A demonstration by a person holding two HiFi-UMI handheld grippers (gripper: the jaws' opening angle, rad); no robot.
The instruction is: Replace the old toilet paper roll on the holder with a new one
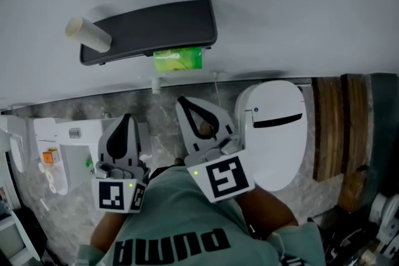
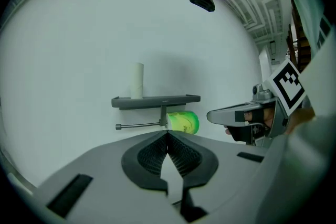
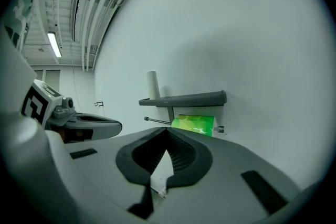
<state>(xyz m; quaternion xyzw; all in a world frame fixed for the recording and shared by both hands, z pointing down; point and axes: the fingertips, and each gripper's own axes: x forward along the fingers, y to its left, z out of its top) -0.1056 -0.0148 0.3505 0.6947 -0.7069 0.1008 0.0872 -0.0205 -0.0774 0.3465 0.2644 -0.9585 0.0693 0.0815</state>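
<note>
**Grippers Shut and Empty Before the Wall Holder**

Holder [image 1: 156,28] on the far wall [image 1: 280,9], dark shelf [image 2: 157,100] on top. Bare cardboard tube [image 1: 87,34] upright at the shelf's left end, by the look of it the spent core. Green roll [image 1: 178,60] hung under the shelf on the rod [image 2: 139,125], right of the bracket, with the rod's left stretch bare. Toilet [image 1: 274,134] at near right, lid down.

Left gripper [image 2: 167,132] and right gripper [image 3: 166,128] held near, side by side, both aimed at the holder and well apart from it. Jaws of each pressed together tip to tip, nothing between them.

Judged from the layout: swap probably far along if the green roll is the new one, with the tube yet to be cleared from the shelf. Impossible to say for sure which roll counts as new.

Likeliest slip from here: a gripper's broad body brushing the tube on the way in. Tall, light and loose on a narrow ledge, so easily tipped off to the floor.

Second hazard: an approach with jaws closed, likely to shove the target against the wall rather than grip it.

Third: the roll's wrap, seemingly glossy, apt to slide from the pads under a shallow pinch, or to be knocked askew on the rod by a sideways nudge.

Also possible with two grippers crowding one small fixture: a bump between them, jolting whatever is held.
</note>
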